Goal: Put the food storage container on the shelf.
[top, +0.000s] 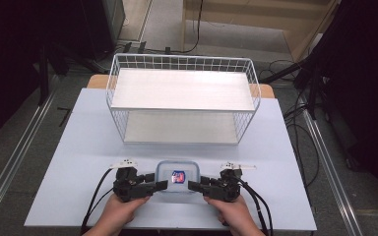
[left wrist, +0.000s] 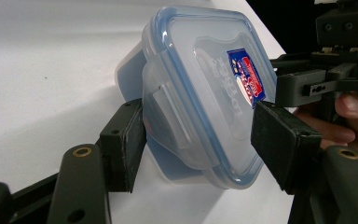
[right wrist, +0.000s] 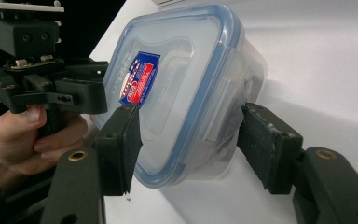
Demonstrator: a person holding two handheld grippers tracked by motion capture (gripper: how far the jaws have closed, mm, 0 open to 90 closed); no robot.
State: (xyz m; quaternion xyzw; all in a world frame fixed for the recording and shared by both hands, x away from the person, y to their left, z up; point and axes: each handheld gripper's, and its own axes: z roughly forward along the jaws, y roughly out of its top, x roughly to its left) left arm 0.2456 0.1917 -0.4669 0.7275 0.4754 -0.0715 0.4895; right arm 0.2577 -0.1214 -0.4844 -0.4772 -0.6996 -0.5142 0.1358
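- The left gripper (top: 161, 185) sits near the front edge of the table (top: 74, 162), left of centre, pointing right across the surface toward the container (top: 177, 180).
- Its jaws stand spread on either side of the container's left end. In the left gripper view one pad (left wrist: 129, 140) lies close against the container wall and the other (left wrist: 275, 135) lies close by the lid (left wrist: 214, 88); firm pressure cannot be confirmed on either.
- The container, a clear lidded box with a blue seal and a red and blue label (top: 178, 176), rests on the table just inside the front edge at centre, directly between the two grippers.
- Its plan is close to square, so no long axis governs. Both grippers are equally near, one at each end.
- The right gripper (top: 191, 186) mirrors the left, pointing left. Its jaws are spread around the container's right end, and both pads (right wrist: 121, 140) show a gap.
- The wire shelf rack (top: 182, 98) stands behind the container, toward the far edge.
- Judgement: a two-handed lift depends on both grips closing squarely at opposite ends.
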